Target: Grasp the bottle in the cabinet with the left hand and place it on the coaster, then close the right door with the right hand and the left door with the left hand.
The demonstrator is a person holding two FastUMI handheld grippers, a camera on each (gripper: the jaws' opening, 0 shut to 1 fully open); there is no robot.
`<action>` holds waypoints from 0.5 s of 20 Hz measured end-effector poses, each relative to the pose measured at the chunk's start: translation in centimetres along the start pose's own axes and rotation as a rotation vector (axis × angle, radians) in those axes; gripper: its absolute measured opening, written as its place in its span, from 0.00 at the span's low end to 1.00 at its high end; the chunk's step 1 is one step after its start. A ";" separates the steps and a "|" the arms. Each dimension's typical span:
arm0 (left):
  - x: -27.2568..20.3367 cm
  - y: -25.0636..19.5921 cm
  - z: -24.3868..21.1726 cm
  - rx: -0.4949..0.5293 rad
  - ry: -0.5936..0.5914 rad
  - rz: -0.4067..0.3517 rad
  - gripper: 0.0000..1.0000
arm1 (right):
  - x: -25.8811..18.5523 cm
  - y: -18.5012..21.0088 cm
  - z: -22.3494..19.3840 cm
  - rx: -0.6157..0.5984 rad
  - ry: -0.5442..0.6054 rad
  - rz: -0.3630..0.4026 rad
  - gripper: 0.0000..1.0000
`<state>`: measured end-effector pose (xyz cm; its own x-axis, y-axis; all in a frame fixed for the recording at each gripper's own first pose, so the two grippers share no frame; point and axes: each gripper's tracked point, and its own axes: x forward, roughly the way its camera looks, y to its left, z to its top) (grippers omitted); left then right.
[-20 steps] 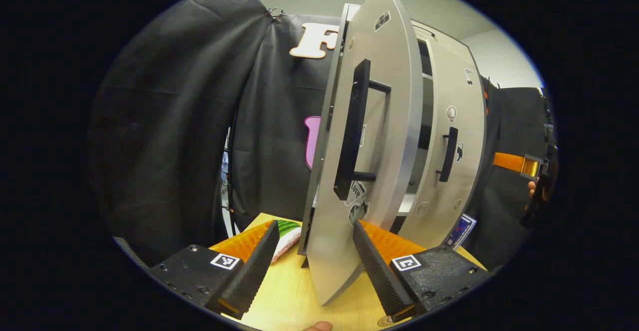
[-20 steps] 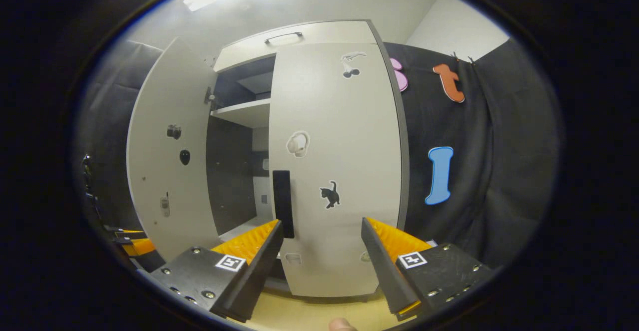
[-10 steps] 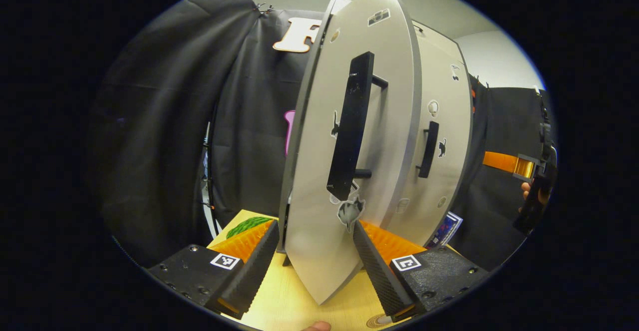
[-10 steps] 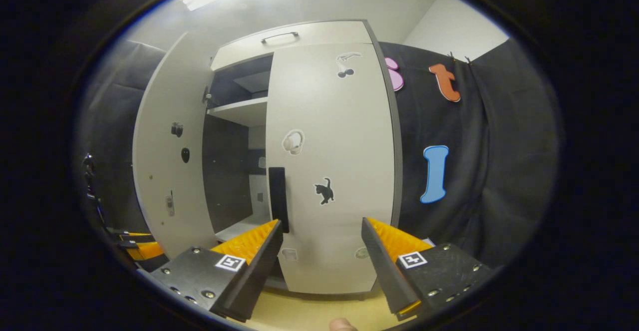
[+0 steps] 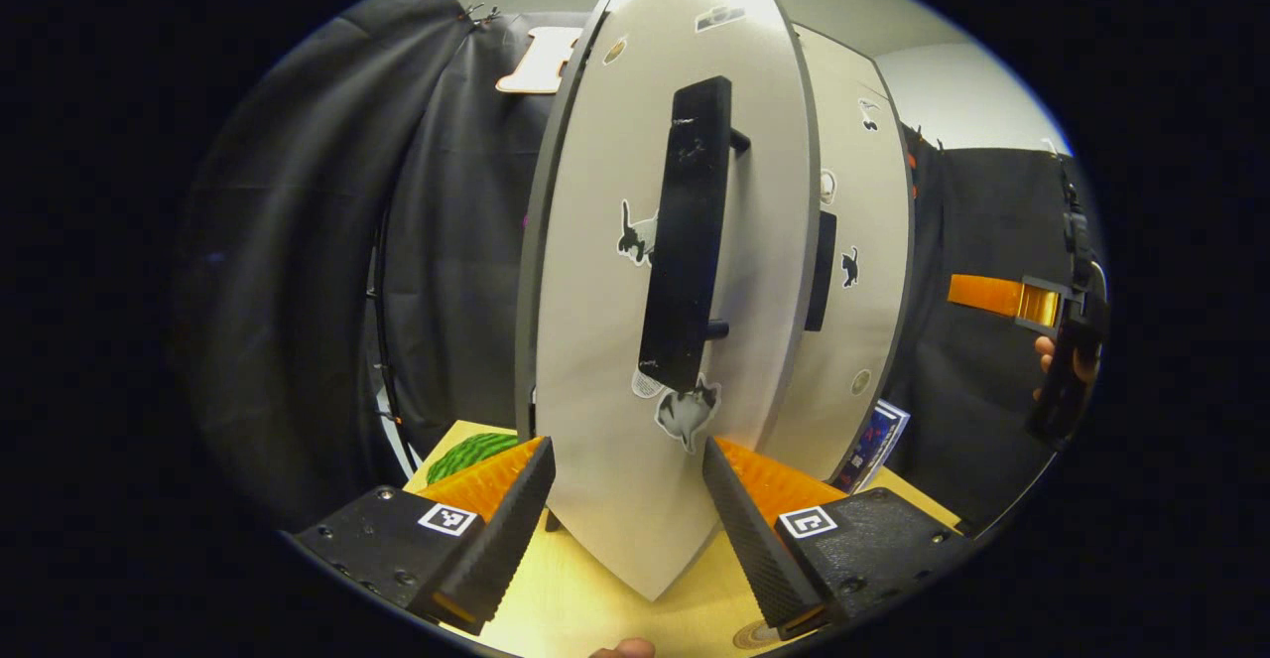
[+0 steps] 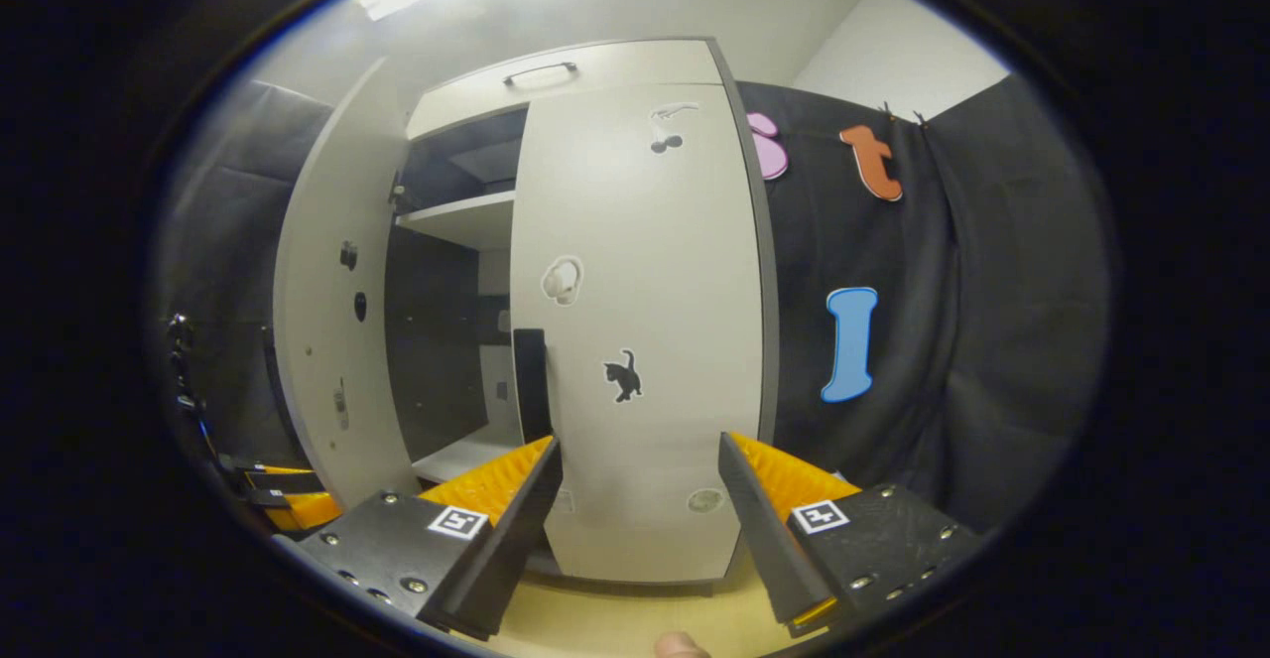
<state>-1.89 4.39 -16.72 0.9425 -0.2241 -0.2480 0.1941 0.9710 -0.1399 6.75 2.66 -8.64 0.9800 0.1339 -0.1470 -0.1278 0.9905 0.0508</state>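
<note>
In the left gripper view the cabinet's left door (image 5: 605,340) stands close ahead, half open, with its black handle (image 5: 685,241) facing me. My left gripper (image 5: 625,529) is open, and the door's lower corner sits between its fingers; I cannot tell whether they touch it. The right door (image 5: 863,321) lies flat behind. A sliver of the round coaster (image 5: 751,637) peeks out by the right finger. In the right gripper view my right gripper (image 6: 640,529) is open, a little in front of the shut right door (image 6: 645,291) and clear of it. The left door (image 6: 332,291) is ajar beside a dark gap with a shelf (image 6: 461,218).
The cabinet stands on a light wooden table (image 5: 585,608). A green striped cloth (image 5: 471,452) lies left of the door's foot and a blue card (image 5: 875,432) leans at the cabinet's right. The right gripper (image 5: 1062,340), in a hand, hangs far right. The left gripper (image 6: 283,494) shows low left.
The left door has swung steadily toward the cabinet and the gap beside the right door has narrowed. The left gripper has followed the door. The right gripper has drifted slightly, staying open.
</note>
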 end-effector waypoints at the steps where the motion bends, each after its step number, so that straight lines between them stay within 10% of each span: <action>1: 0.1 -0.2 0.0 -0.003 0.000 -0.005 0.95 | 0.1 -0.1 -0.1 0.002 0.001 -0.001 0.96; 10: 1.7 -3.9 0.5 0.013 0.002 -0.082 0.95 | 0.1 -0.8 -0.1 0.011 -0.003 -0.010 0.96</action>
<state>-0.92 0.30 -16.14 0.9227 -0.3034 -0.2380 0.2743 0.9502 -0.1478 6.97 1.92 -8.82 0.9817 0.1238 -0.1446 -0.1161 0.9914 0.0600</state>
